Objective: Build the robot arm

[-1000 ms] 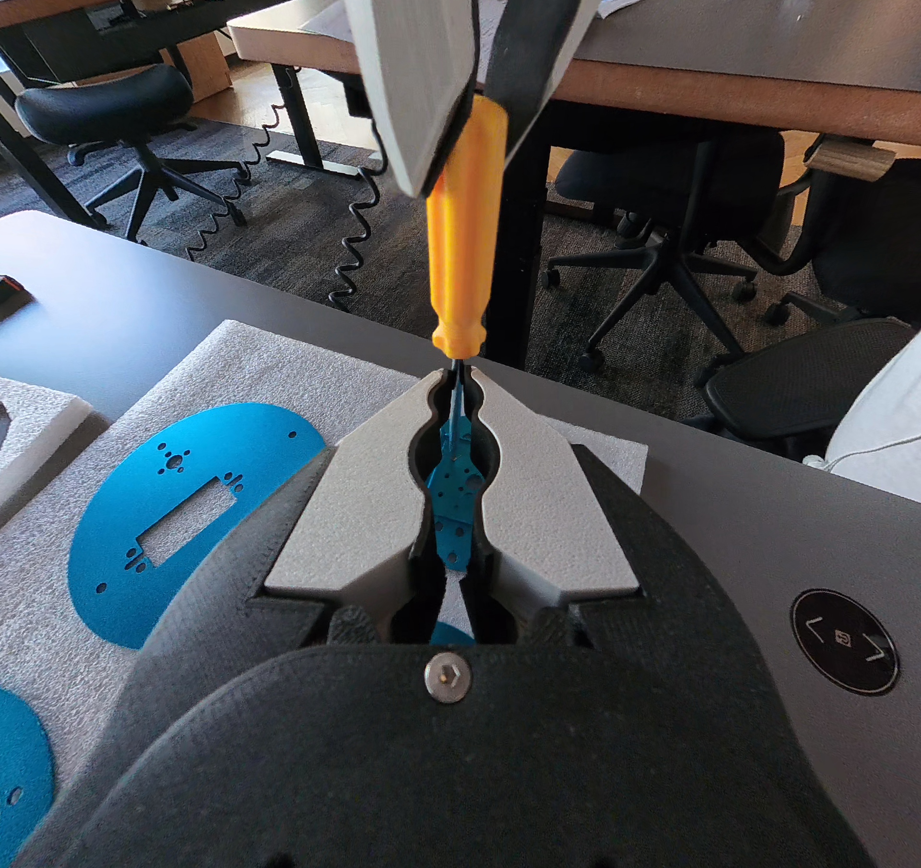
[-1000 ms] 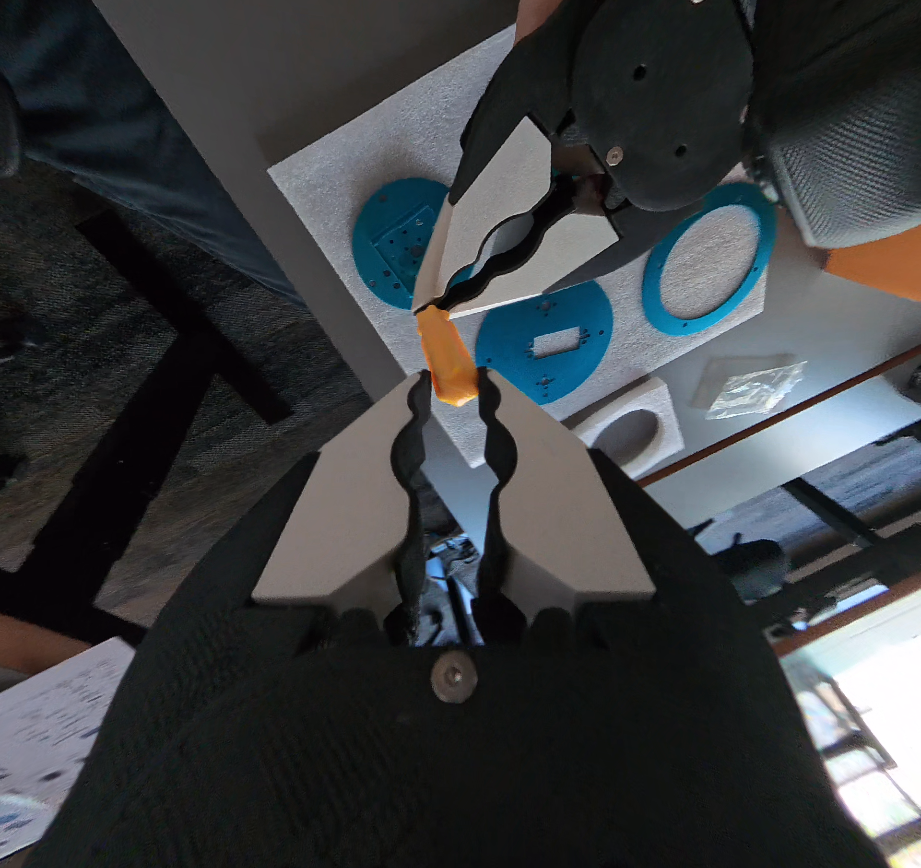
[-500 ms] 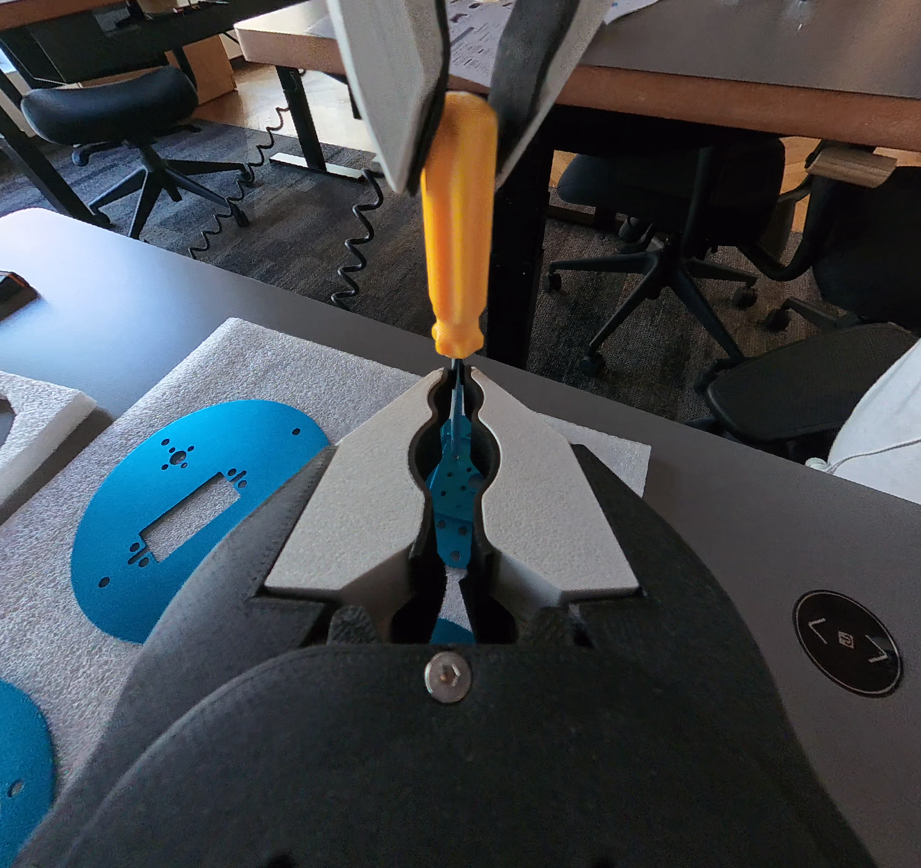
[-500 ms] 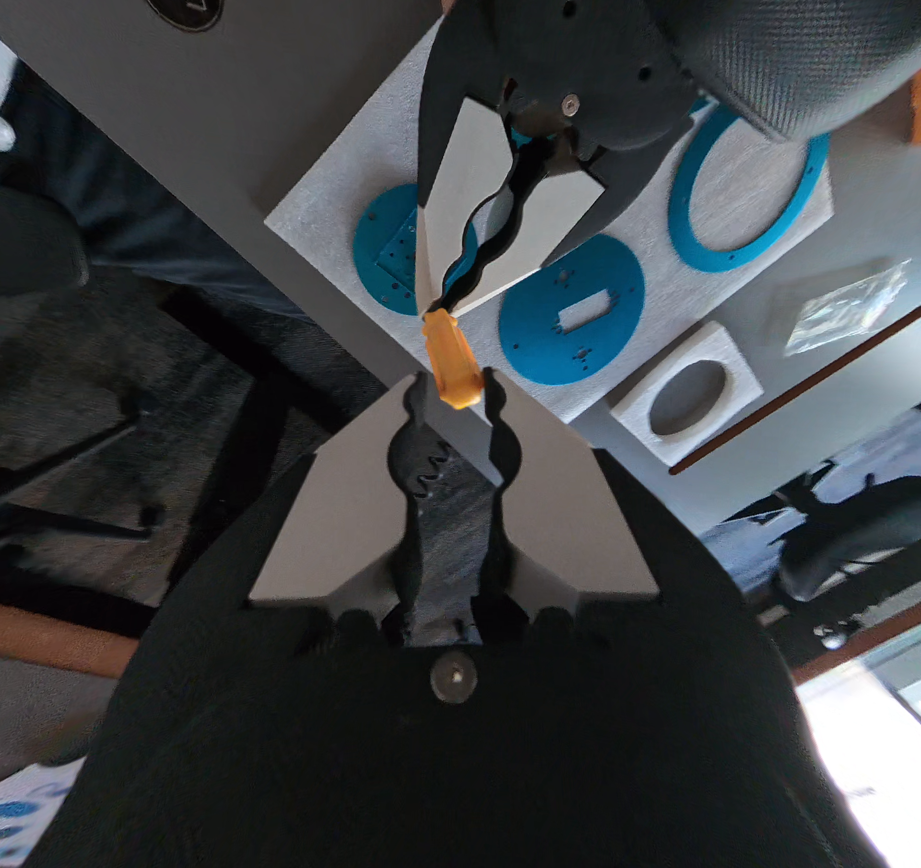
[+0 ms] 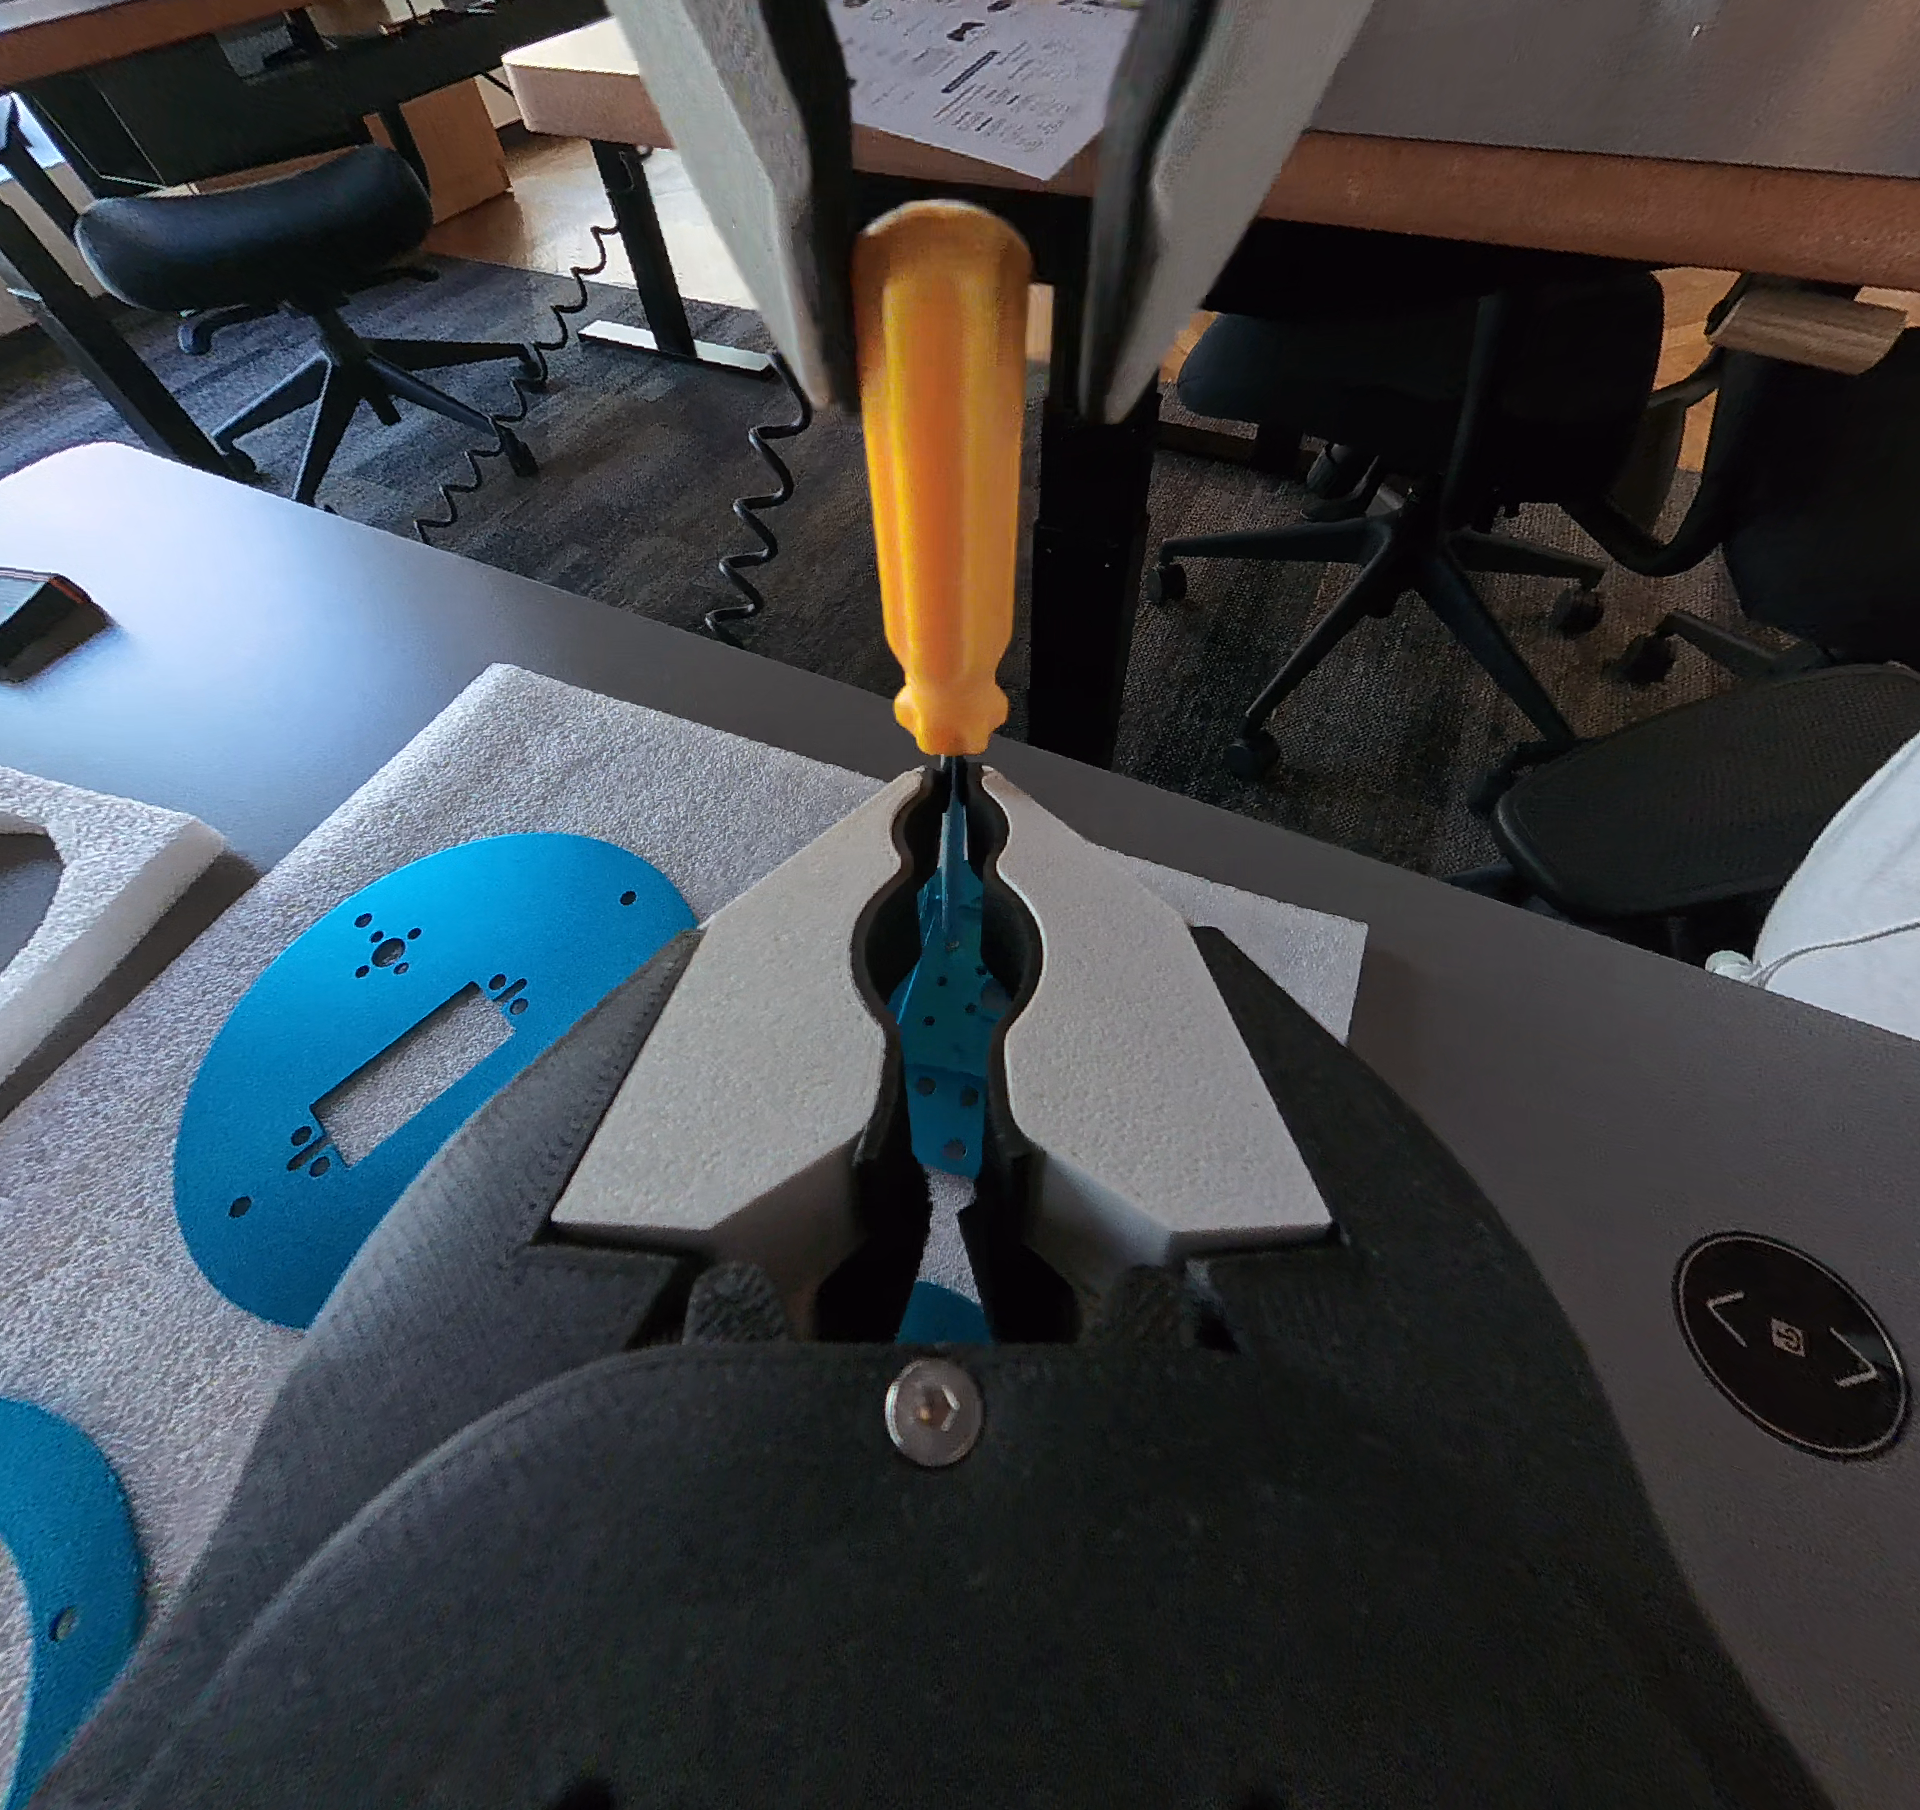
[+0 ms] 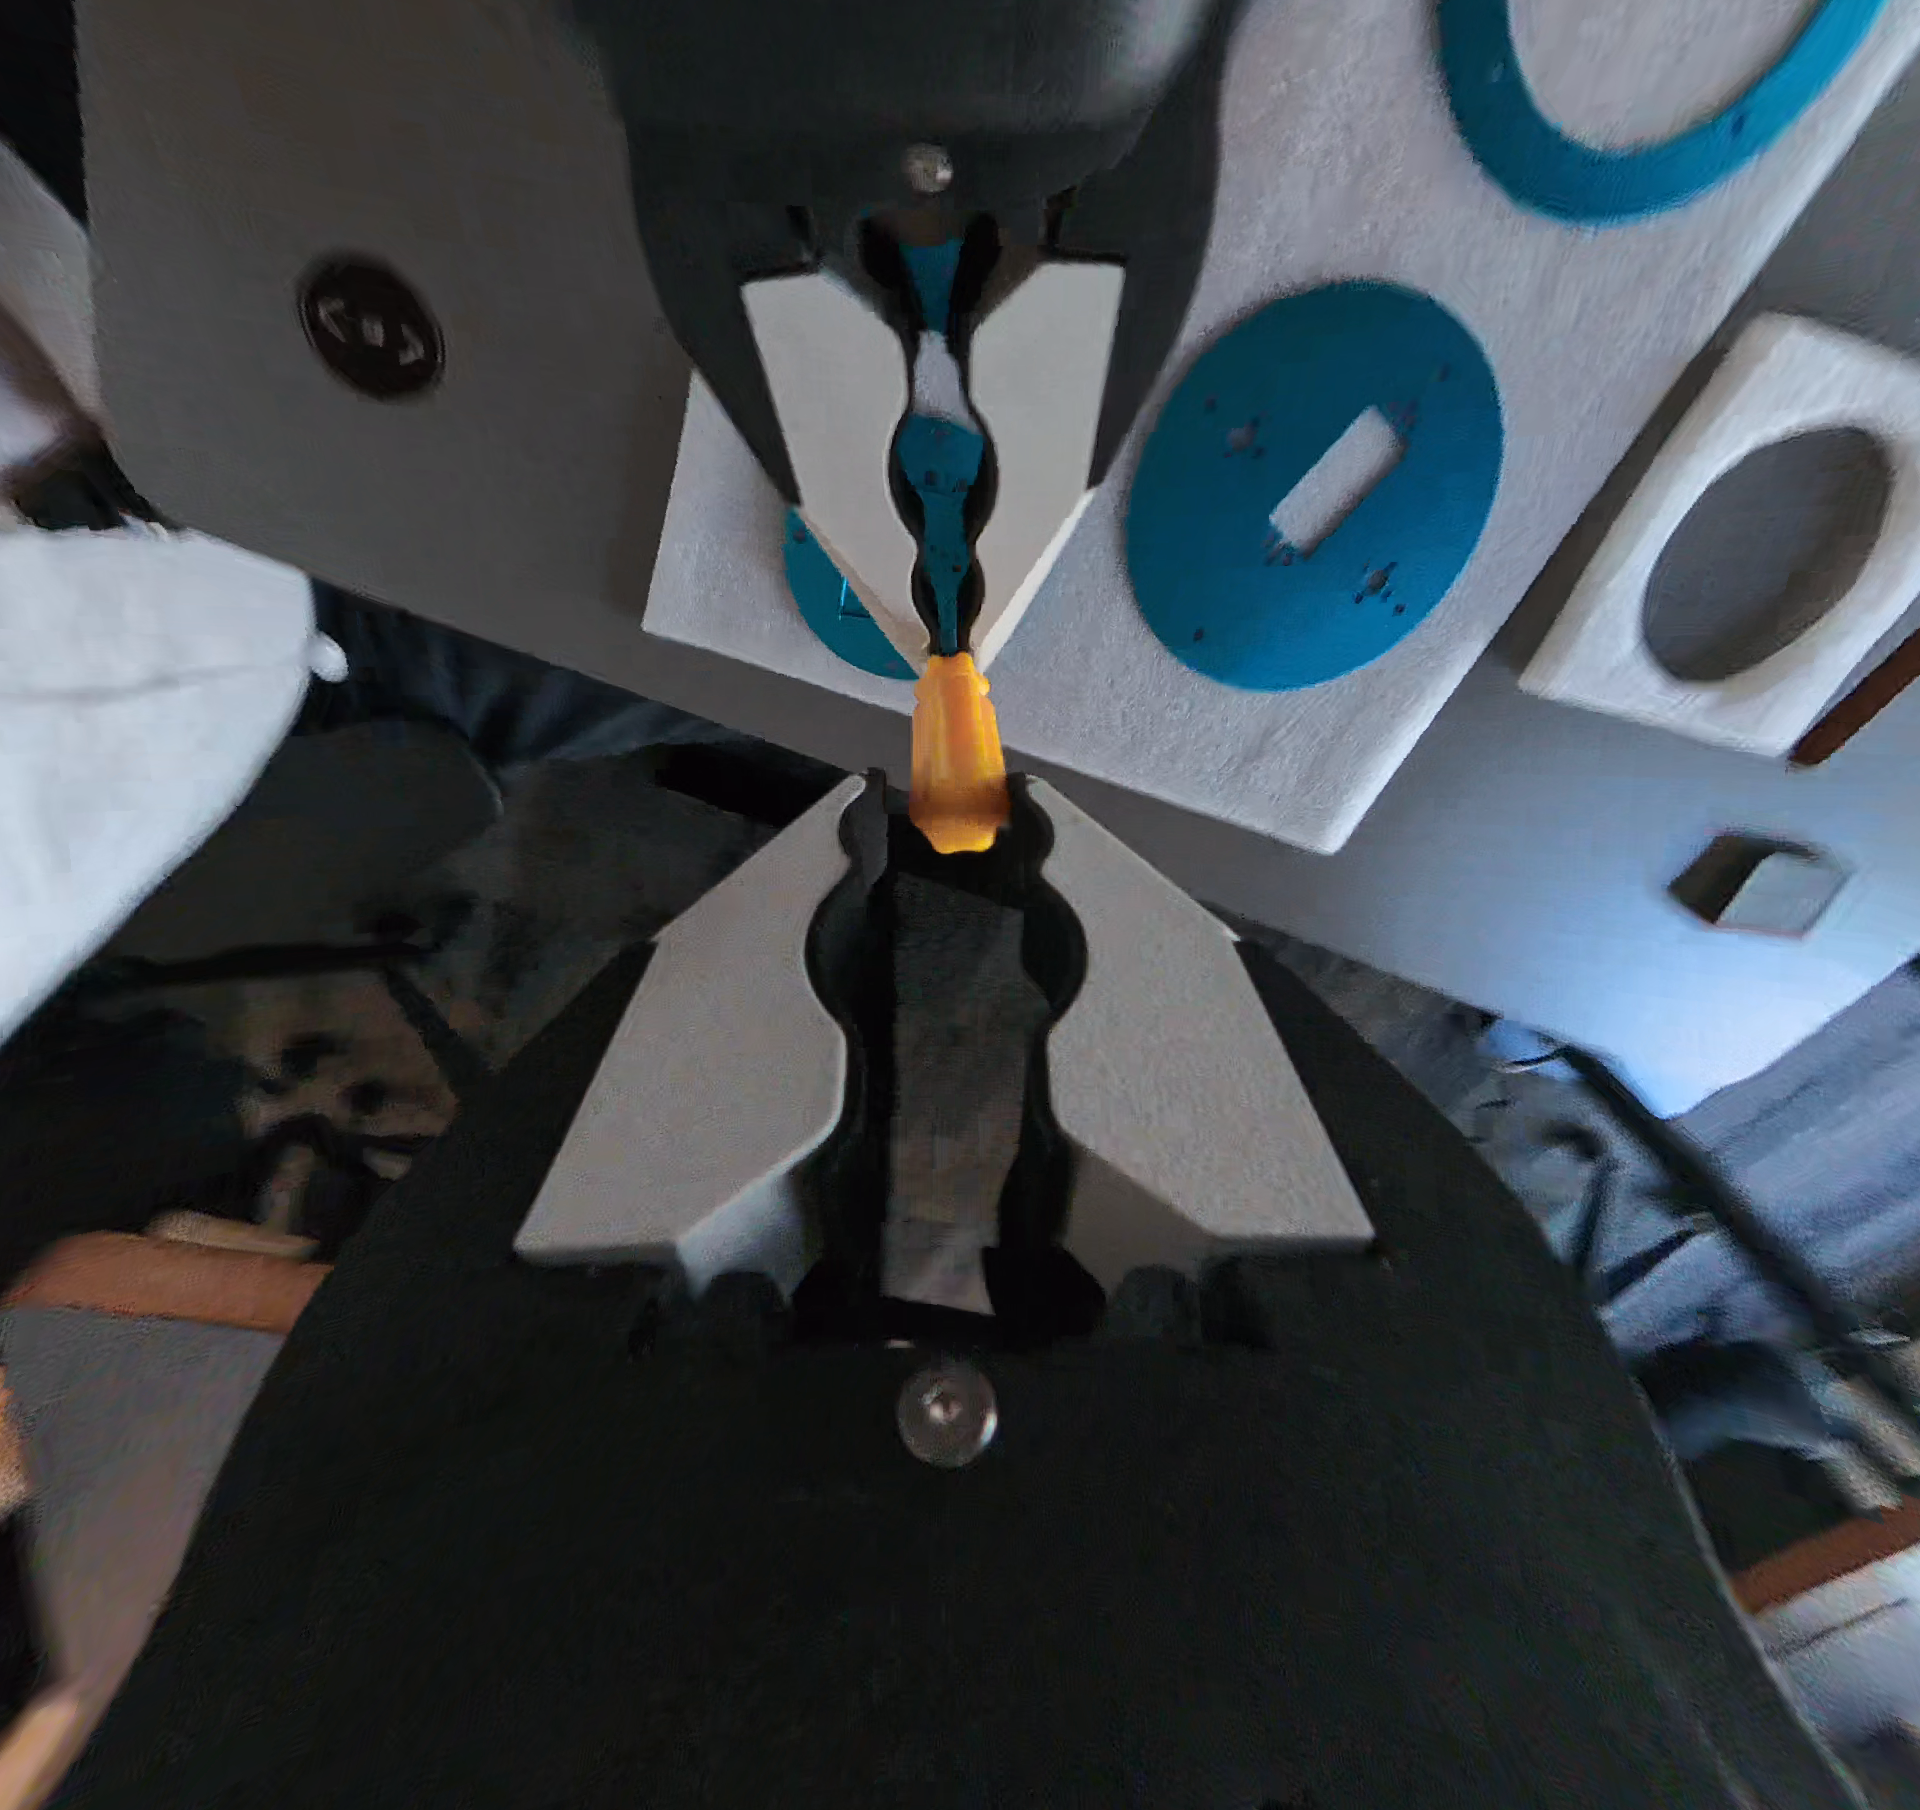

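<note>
The left hand-held gripper (image 5: 951,784) clamps a blue bracket (image 5: 951,1022) upright for the screwdriver (image 5: 940,472); at 12 o'clock the right hand-held gripper (image 6: 951,794) stands parted around its handle.

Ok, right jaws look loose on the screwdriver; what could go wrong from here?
The right gripper has its jaws apart around the orange screwdriver handle, so it may tip and fall past the table edge just beyond. The left gripper pinches the thin blue bracket edge-on; downward pressure could twist it or make the tip slip off.
</note>
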`<state>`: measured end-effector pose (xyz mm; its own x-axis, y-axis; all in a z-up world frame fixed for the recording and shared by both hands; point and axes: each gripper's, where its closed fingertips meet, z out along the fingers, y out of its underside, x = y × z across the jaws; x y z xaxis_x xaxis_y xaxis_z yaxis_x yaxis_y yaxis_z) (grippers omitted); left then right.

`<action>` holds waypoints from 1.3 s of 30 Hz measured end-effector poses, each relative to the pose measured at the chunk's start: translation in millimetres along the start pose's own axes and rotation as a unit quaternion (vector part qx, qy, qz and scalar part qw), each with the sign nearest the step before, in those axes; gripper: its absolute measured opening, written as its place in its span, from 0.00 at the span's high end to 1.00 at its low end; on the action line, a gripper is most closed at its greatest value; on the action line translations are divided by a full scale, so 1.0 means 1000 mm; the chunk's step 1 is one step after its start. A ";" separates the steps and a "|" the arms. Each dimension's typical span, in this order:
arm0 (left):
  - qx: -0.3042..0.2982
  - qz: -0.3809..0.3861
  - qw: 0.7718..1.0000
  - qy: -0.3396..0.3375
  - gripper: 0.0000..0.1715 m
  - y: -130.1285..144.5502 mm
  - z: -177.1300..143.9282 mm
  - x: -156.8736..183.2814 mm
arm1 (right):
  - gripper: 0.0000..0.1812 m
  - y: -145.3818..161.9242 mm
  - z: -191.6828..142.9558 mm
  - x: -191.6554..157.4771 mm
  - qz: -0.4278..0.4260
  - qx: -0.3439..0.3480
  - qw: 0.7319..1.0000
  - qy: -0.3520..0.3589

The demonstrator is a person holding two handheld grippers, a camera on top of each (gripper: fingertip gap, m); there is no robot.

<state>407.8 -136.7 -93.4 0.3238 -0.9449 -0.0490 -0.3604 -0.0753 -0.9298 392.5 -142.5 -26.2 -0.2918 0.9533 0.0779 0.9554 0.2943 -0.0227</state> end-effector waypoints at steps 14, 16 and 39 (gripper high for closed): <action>-0.002 0.002 1.000 -0.006 0.98 0.000 0.000 -0.002 | 0.91 0.002 0.002 0.006 0.026 -0.011 0.999 0.041; -0.003 0.002 1.000 -0.003 0.98 0.001 -0.001 -0.001 | 0.91 0.001 0.002 0.004 0.096 -0.002 0.995 0.027; -0.001 0.004 1.000 -0.003 0.98 0.000 -0.001 -0.001 | 0.91 -0.004 0.000 0.002 -0.146 0.012 0.987 0.070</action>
<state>406.8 -136.2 -93.5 0.3263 -0.9435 -0.0586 -0.3655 -0.0687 -0.9283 387.8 -142.2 -26.1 -0.5433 0.8096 0.2223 0.8300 0.5578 -0.0029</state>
